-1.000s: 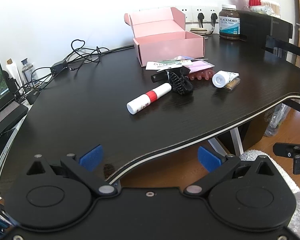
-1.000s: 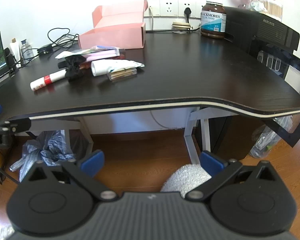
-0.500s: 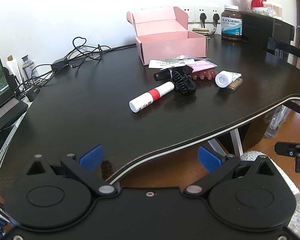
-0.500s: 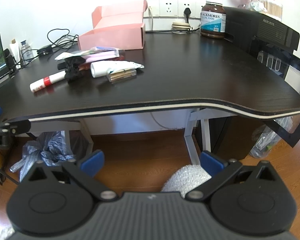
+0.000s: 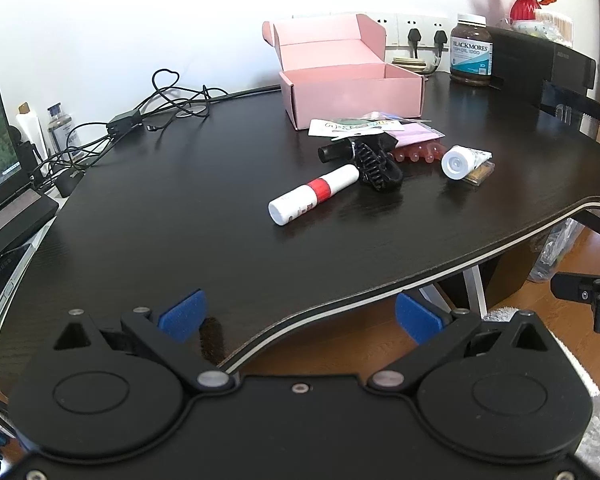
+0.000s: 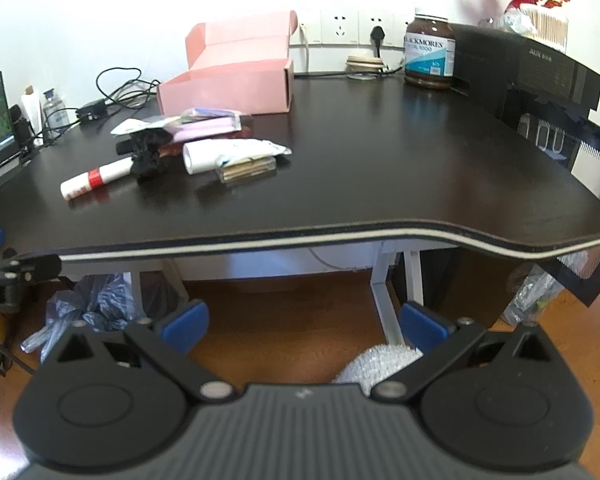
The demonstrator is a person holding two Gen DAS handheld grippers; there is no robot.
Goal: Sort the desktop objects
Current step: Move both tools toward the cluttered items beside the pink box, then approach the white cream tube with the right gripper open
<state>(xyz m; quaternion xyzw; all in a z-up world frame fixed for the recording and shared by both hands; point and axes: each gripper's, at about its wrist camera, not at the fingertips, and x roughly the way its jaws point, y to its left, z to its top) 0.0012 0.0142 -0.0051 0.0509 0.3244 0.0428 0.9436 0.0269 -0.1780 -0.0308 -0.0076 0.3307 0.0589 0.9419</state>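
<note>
The clutter of small objects lies in a loose heap near the middle of the dark desk (image 5: 180, 216), just in front of the open pink box (image 5: 352, 84) that stands toward the back edge. In the left wrist view, the white tube with a red band (image 5: 314, 193) lies nearest the front edge, its far end touching the black hair clip (image 5: 378, 168); behind them sit paper packets (image 5: 364, 126), and to the right a white squeeze tube (image 5: 462, 160) rests on a small clear case (image 5: 480, 172). A brown bottle (image 5: 471, 50) stands at the back edge near the wall sockets, and tangled cables (image 5: 160, 100) run along the back left edge. The left gripper (image 5: 298, 314) hovers at the front edge with its blue pads spread wide, holding nothing. In the right wrist view, the same heap sits left of the desk's middle, the squeeze tube (image 6: 228, 154) over the clear case (image 6: 246, 170), the banded tube (image 6: 96, 179) nearest the left edge, the pink box (image 6: 228, 84) behind. The right gripper (image 6: 304, 326) hangs below the front edge, fingers wide apart and empty.
</note>
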